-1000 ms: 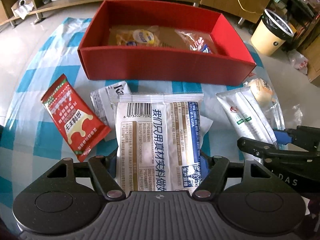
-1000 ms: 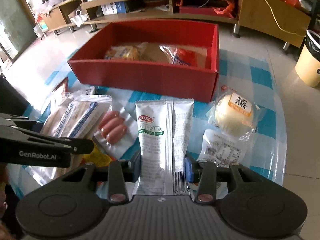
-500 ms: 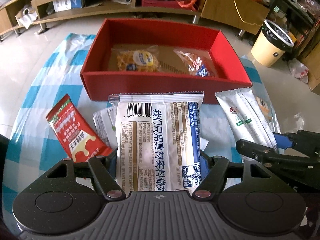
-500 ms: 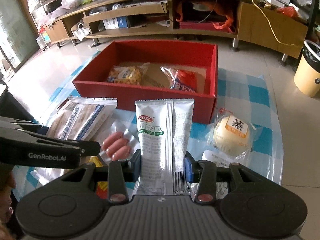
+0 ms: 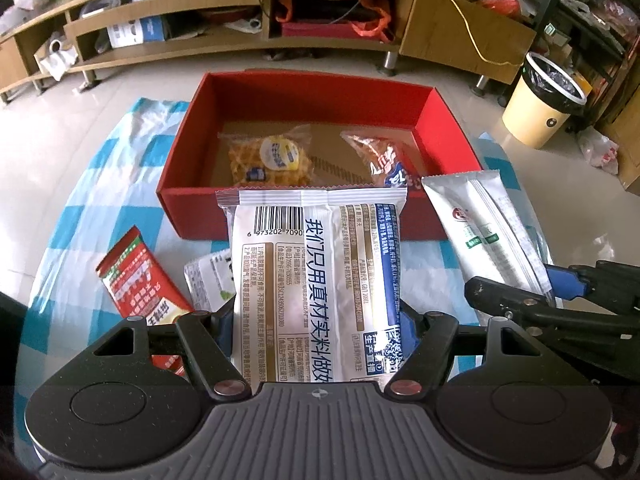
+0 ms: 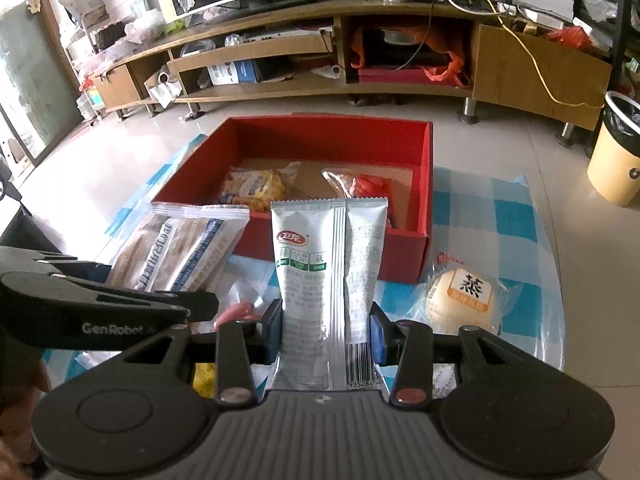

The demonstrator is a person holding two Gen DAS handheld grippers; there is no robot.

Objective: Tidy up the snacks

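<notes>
Both packets have come up off the checked cloth [image 5: 92,184] since a second ago, and the red box [image 5: 288,216] now sits lower and more open to view — the carry toward it looks under way. The left gripper [image 5: 316,324] is clamped partway closed on the wide white barcode packet [image 5: 316,272]; the right gripper [image 6: 326,326] is pinched tight on the slim silver-and-green packet [image 6: 320,272]. Inside the box lie a yellow waffle pack [image 5: 268,158] and a red-orange bag [image 5: 384,160], leaving bare floor between them. Still on the cloth: a red sachet [image 5: 136,280], a wrapped steamed bun [image 6: 460,296], and what seem to be sausages [image 6: 236,314], mostly hidden. The box's near wall stands between each packet and its landing spot.
</notes>
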